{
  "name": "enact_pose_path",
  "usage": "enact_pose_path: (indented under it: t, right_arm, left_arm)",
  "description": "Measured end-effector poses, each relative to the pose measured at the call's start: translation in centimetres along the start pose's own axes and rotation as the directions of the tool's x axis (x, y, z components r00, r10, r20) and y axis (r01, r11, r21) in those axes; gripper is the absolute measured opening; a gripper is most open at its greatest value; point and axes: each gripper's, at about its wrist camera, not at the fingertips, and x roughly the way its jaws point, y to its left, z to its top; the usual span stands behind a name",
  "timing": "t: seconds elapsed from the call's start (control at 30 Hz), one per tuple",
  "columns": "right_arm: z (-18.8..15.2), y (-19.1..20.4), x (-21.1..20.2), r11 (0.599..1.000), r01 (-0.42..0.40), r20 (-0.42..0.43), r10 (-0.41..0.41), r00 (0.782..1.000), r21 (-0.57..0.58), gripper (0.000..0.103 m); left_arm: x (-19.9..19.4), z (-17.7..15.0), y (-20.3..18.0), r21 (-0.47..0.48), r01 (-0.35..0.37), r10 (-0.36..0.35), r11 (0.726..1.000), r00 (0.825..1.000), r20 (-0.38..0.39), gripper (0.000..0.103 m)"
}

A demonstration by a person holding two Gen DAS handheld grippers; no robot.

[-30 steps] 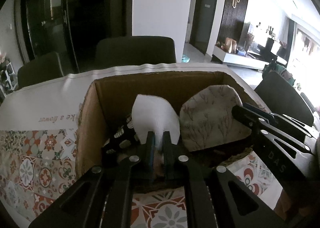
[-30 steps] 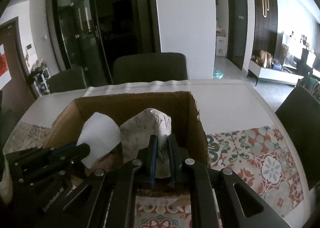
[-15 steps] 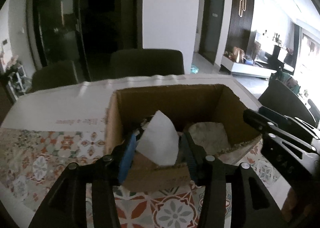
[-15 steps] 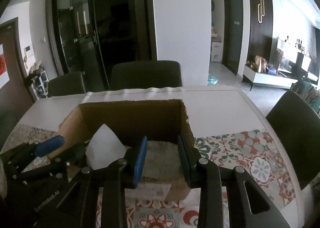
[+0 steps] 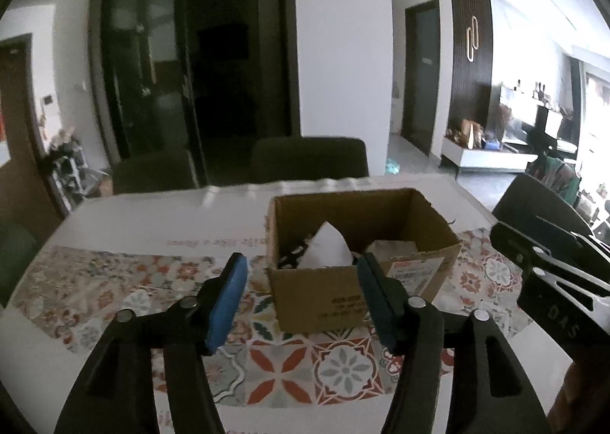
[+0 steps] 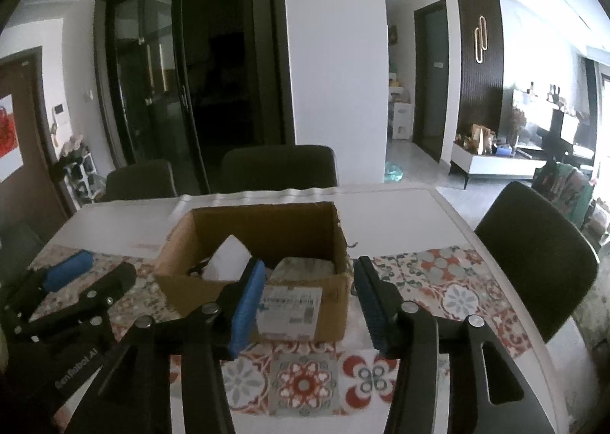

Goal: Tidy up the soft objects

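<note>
Both grippers have let go of their cloths and drawn back from the box since a second ago. The left gripper hangs released, jaws wide, low in its frame; the right gripper is likewise spread and empty. Beyond them the cardboard box stands on the patterned worktop, holding the white cloth upright at centre and the printed cloth lying flat beside it. The drop-off looks finished; next calls for finding any remaining soft item, none visible here.
</note>
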Motion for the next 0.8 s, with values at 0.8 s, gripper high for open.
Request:
enact_pose_path:
  t: [0.8]
  right_arm:
    - [-5.1,1.9,-14.6,0.999,0.039,0.118,-0.039,0.992,0.004,0.067]
  left_arm:
    - [-14.9,-4.7,1.6,-0.037,-0.064,0.07,0.997,0.983,0.17,0.096]
